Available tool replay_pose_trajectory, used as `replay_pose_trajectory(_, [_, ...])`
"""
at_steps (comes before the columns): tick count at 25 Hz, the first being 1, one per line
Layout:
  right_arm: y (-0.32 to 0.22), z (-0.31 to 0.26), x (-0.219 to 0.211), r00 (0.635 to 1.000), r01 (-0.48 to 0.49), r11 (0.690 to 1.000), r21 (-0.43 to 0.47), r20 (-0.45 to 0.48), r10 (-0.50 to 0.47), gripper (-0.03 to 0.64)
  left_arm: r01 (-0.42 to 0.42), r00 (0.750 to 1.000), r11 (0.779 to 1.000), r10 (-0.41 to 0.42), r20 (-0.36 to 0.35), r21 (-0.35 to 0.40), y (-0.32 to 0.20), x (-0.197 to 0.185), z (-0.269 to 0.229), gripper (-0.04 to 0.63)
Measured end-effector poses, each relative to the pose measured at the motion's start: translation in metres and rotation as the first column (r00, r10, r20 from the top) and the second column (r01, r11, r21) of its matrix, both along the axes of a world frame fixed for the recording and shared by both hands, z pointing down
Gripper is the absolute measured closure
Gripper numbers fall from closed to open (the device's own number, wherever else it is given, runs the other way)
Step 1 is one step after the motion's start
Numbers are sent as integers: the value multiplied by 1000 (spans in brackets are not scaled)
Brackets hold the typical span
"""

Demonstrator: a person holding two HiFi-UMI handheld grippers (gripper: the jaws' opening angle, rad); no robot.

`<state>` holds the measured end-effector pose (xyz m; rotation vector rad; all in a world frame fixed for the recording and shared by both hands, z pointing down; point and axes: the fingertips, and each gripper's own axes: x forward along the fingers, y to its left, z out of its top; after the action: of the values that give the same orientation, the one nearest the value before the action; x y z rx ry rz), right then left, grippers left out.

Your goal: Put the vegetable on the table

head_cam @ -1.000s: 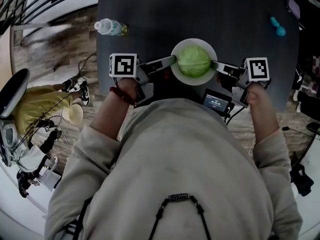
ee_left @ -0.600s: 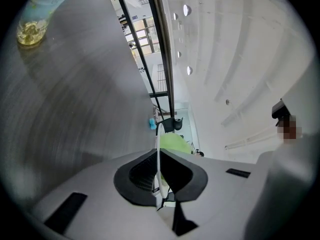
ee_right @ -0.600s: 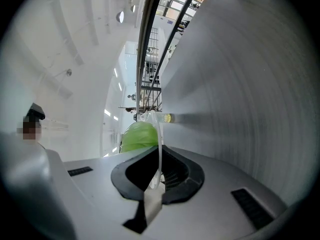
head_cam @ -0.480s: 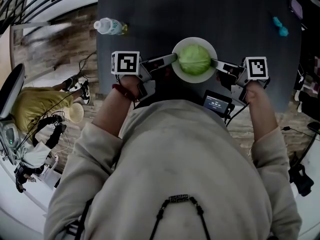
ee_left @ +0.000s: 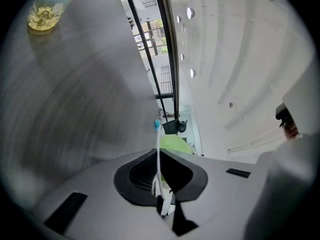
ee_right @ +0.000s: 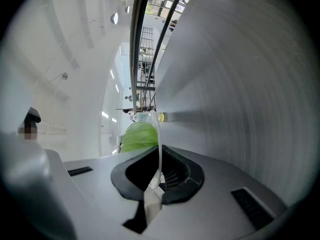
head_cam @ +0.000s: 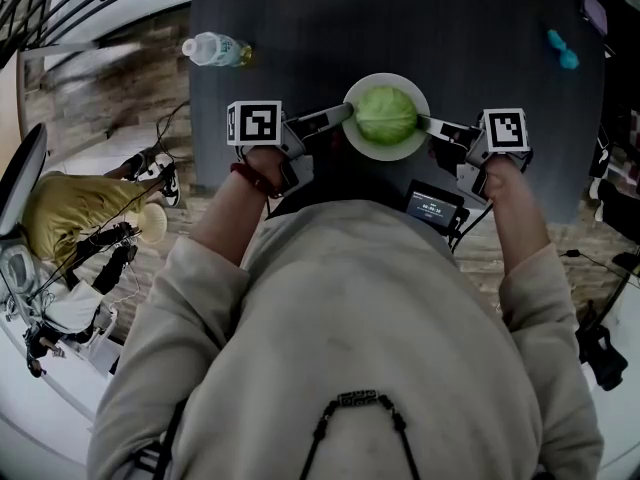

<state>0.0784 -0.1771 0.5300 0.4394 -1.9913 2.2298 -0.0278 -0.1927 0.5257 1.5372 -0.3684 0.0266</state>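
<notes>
Bright even daylight, fisheye-warped, dark-vignetted edges.

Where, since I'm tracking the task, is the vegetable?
Head view, centre: the vegetable sits on the white plate, its rim clamped by left claw and right claw.

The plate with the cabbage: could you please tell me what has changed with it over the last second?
The plate, carrying the cabbage, has edged slightly away from the person, further over the table, with the left gripper and right gripper moving along. Nothing was grasped or released: both grippers stay shut on opposite sides of the rim. The bottle stays at the table's left edge.
</notes>
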Motion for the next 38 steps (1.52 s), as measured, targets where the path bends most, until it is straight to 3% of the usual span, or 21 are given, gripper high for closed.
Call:
replay_pose_trajectory(13, [5, 43, 3, 999, 23, 999, -38, -24, -24, 592, 11, 999, 999, -13, -42, -37, 8, 3, 38, 575])
replay_pose_trajectory(16, [6, 47, 2, 1000, 15, 999, -45, -14, -16, 592, 10, 1000, 1000, -10, -18, -27, 8, 0, 46, 575])
replay_pose_trajectory(23, [11, 62, -11, 1000, 4, 999, -33, 1, -4, 592, 33, 999, 999, -33, -40, 3, 11, -12, 56, 575])
replay_pose_trajectory(29, [7, 72, 1, 1000, 5, 1000, -18, 10, -5, 592, 34, 999, 999, -33, -15, 23, 9, -1, 69, 575])
replay_pose_trajectory(38, [23, 100, -5, 999, 16, 998, -64, -37, -18, 592, 18, 999, 999, -16, 52, -35, 26, -8, 99, 575])
